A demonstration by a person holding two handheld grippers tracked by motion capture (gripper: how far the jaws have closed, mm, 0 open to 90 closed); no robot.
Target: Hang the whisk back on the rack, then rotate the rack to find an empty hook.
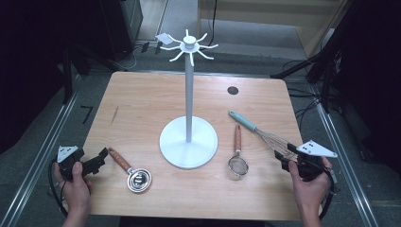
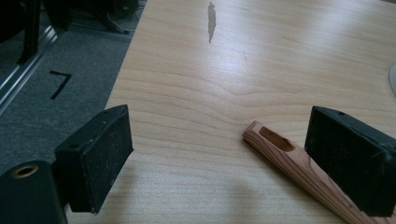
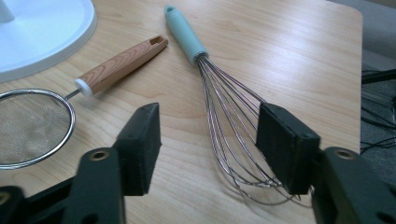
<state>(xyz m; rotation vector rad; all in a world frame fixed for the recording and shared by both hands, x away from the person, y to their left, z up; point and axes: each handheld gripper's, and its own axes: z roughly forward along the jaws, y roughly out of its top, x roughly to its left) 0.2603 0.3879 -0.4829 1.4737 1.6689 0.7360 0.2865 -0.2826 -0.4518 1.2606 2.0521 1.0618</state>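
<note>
Left tool (image 1: 100,158) wide, empty, wooden handle of measuring cup (image 1: 134,175) just beside one pad. Right tool (image 1: 286,156) wide, astride wires of whisk (image 1: 265,134) on bench (image 1: 142,99). Whisk likely light, wires springy, slippery; teal handle firmer hold.

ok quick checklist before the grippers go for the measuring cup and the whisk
1. Left gripper open: ok, jaws stand wide apart.
2. Left gripper lined up on the measuring cup: not ok, its wooden handle lies beside the right-hand jaw, not centred between the jaws.
3. Right gripper open: ok, pads do not press on anything.
4. Whisk between the right jaws: ok, its wires lie in the gap; teal handle points away.
5. Strainer out of the way of the whisk: ok, it lies apart, beside it.
6. Hanging stand upright, hooks free: ok.
</note>
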